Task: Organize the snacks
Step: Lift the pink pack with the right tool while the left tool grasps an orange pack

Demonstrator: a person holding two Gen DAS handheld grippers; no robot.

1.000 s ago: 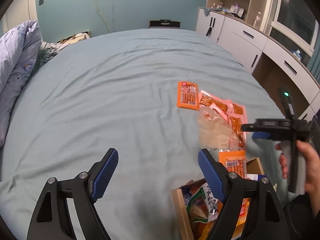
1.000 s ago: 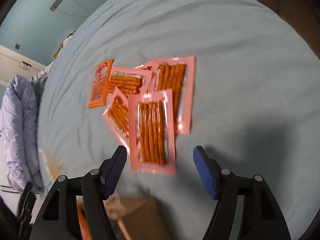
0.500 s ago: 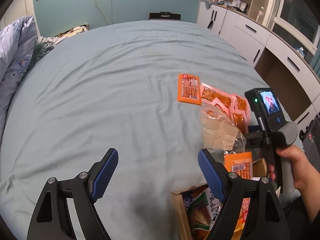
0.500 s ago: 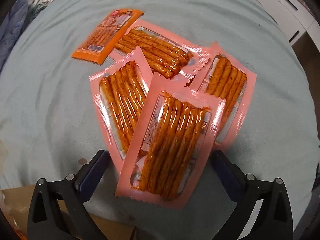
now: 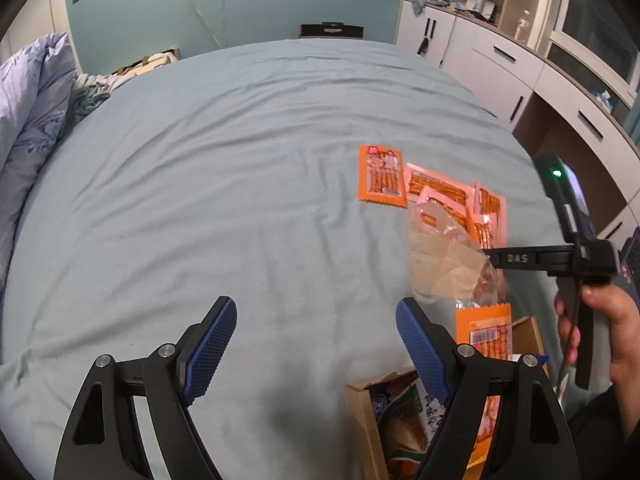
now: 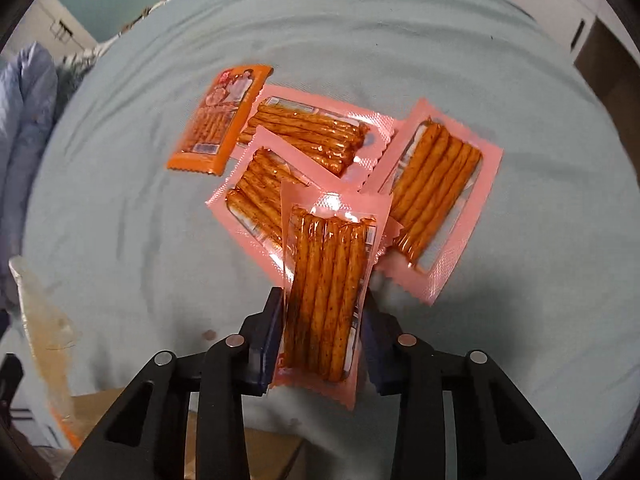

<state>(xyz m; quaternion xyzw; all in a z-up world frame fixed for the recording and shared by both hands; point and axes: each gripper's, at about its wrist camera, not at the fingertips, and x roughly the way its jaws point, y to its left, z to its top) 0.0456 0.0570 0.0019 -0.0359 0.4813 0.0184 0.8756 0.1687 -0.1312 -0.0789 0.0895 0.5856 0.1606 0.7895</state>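
The bed (image 5: 208, 184) is bare and wide left of the orange pack (image 5: 380, 174), so a tool could pass there. Right of the orange pack, pink packs (image 6: 434, 184) lie piled and touching. Nearer than the orange pack, a crinkly clear bag (image 5: 444, 260) and an open box (image 5: 362, 412) stand in the way.

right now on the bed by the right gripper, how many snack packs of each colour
pink packs: 4, one shut in the right gripper, three lying on the bed
orange pack: 1
total: 5
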